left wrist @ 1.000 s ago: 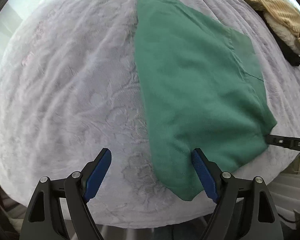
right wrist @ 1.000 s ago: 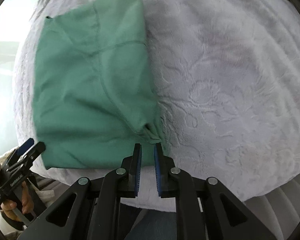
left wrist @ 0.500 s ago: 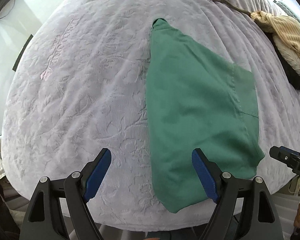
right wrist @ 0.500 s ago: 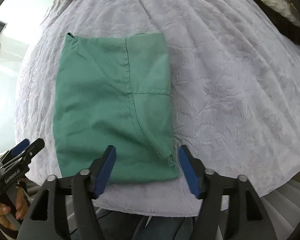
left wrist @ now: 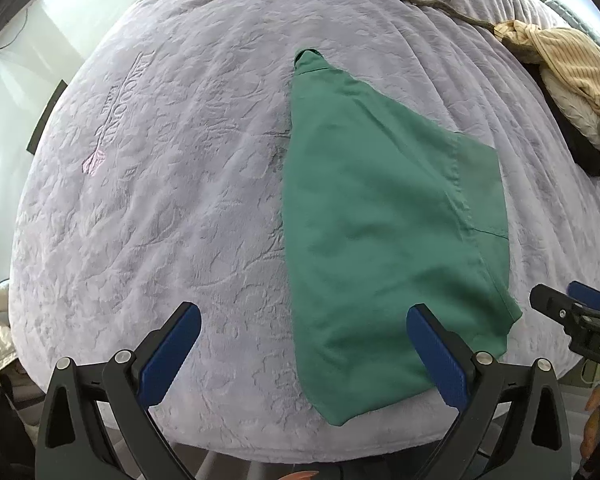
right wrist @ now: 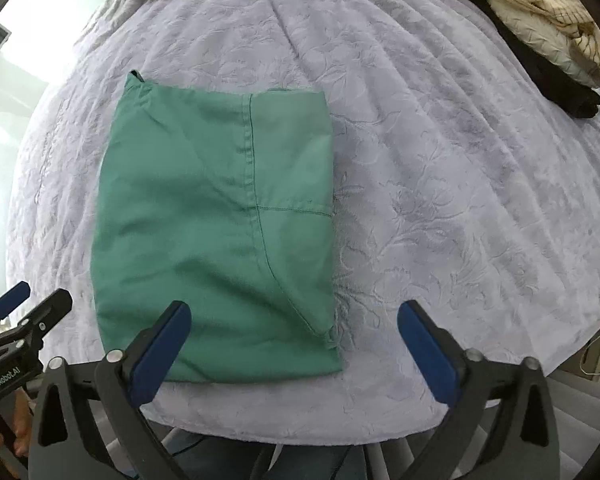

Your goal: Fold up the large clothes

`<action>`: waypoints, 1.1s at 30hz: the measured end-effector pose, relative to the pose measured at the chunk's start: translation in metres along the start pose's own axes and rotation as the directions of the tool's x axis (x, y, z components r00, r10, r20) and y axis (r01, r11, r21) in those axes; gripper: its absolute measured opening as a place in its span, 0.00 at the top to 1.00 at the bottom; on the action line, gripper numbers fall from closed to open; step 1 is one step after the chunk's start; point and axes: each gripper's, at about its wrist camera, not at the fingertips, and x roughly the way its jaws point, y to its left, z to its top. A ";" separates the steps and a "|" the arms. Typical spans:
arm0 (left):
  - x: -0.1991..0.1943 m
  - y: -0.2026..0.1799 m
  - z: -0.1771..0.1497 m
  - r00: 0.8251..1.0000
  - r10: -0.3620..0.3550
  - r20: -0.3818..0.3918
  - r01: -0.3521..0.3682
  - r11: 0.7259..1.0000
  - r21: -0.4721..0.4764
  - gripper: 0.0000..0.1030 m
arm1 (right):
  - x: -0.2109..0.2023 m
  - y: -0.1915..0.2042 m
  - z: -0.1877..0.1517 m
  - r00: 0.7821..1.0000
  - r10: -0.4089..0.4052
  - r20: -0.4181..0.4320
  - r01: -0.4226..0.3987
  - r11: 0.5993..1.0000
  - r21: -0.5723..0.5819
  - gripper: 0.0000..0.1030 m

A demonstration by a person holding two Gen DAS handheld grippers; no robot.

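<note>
1. Below, from the left wrist, the left gripper (left wrist: 304, 354), jaws just spread wide and empty, hangs over a folded green garment (left wrist: 384, 240) on a lavender bedspread (left wrist: 160, 200).
2. From the right wrist, the right gripper (right wrist: 294, 354), jaws newly opened and holding nothing, hovers above that garment's near edge.

folded garment (right wrist: 216, 236) on bedspread (right wrist: 440, 200), clothes pile (right wrist: 540, 20) behind (far right corner)

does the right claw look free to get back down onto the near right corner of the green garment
Probably yes. The right claw stands wide open above the green garment, its jaws having just opened, with nothing held. That corner lies flat and uncovered on the lavender bedspread, and the left claw is off to the side.
</note>
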 end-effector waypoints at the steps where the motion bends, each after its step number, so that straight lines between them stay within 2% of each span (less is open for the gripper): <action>1: 0.000 -0.001 0.000 1.000 0.000 0.001 0.000 1.000 0.004 0.00 | 0.000 0.000 0.000 1.000 0.007 0.003 -0.007 1.000 0.003 0.00; 33: -0.005 -0.004 0.002 0.999 0.044 0.013 -0.044 0.999 0.004 0.00 | -0.002 -0.005 0.003 1.000 0.005 0.000 -0.005 1.000 0.010 0.00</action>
